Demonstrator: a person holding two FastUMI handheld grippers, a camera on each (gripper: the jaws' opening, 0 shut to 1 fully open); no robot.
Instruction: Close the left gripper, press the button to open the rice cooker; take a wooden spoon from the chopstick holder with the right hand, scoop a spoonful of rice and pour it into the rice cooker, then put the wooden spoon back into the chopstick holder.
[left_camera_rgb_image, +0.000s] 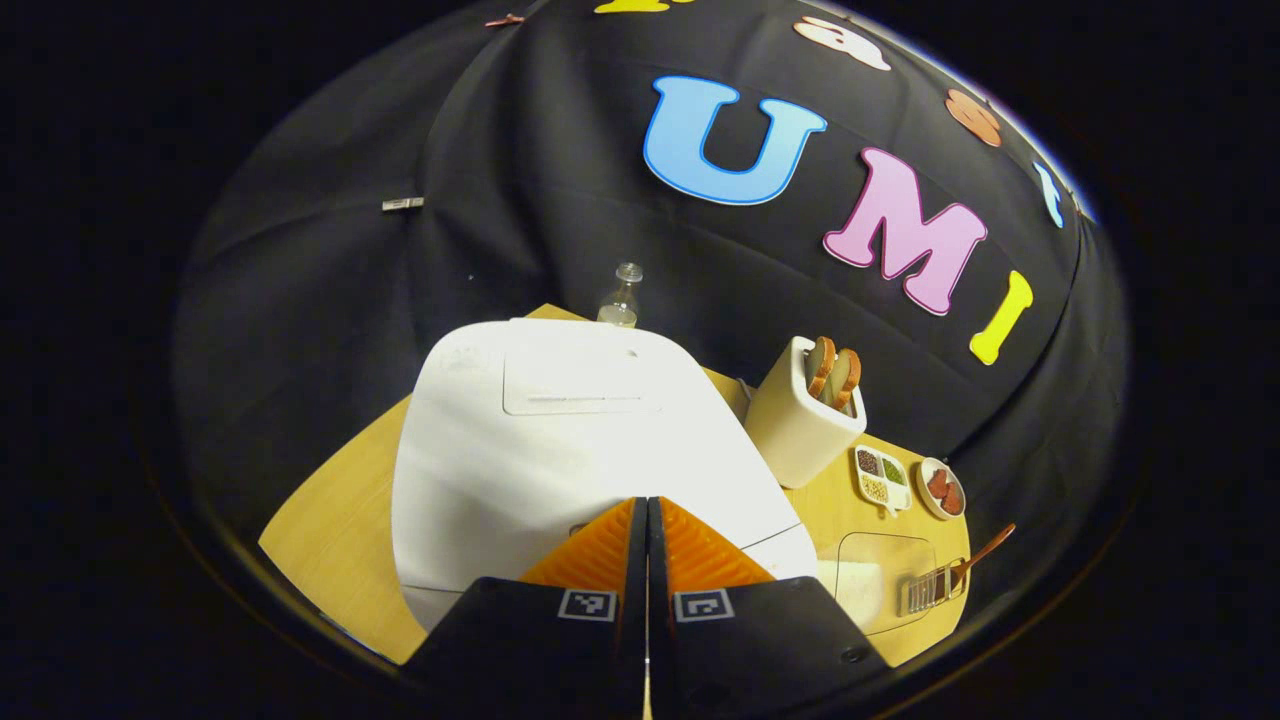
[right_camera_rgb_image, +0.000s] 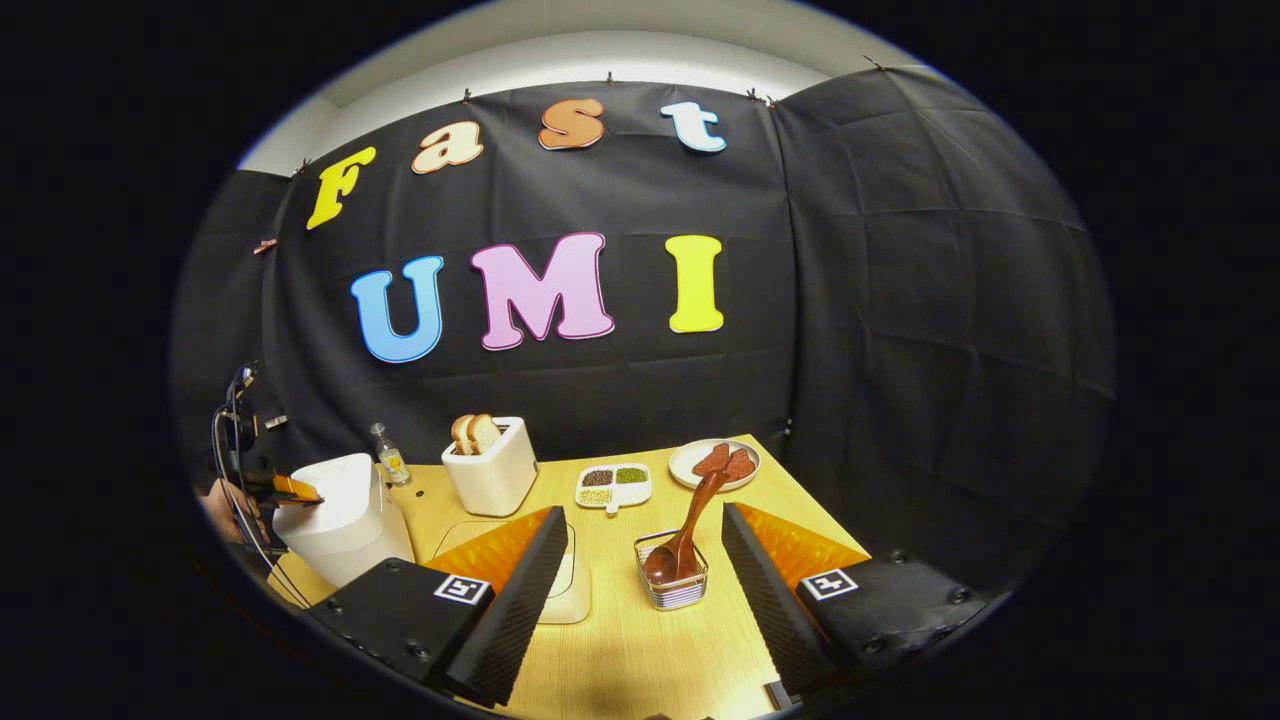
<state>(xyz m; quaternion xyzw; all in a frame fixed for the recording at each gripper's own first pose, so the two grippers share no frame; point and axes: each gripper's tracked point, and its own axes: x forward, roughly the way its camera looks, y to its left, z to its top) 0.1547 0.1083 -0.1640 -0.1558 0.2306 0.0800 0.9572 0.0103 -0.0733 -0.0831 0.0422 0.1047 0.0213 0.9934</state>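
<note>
Left tongs (left_camera_rgb_image: 646, 520) together, tips at cooker (left_camera_rgb_image: 540, 440) lid front, frame center. Right tongs (right_camera_rgb_image: 640, 545) apart, bottom center, above tabletop (right_camera_rgb_image: 640, 640). Spoon (right_camera_rgb_image: 690, 530) stands in holder (right_camera_rgb_image: 672, 572) between its fingers. Cooker lid down.

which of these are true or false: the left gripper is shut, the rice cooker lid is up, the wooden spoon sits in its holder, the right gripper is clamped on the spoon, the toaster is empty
1. The left gripper is shut. True.
2. The rice cooker lid is up. False: it lies closed.
3. The wooden spoon sits in the chopstick holder. True.
4. The right gripper is clamped on the spoon. False: its fingers stand open, apart from it.
5. The toaster is empty. False: bread slices stick out of it.
</note>
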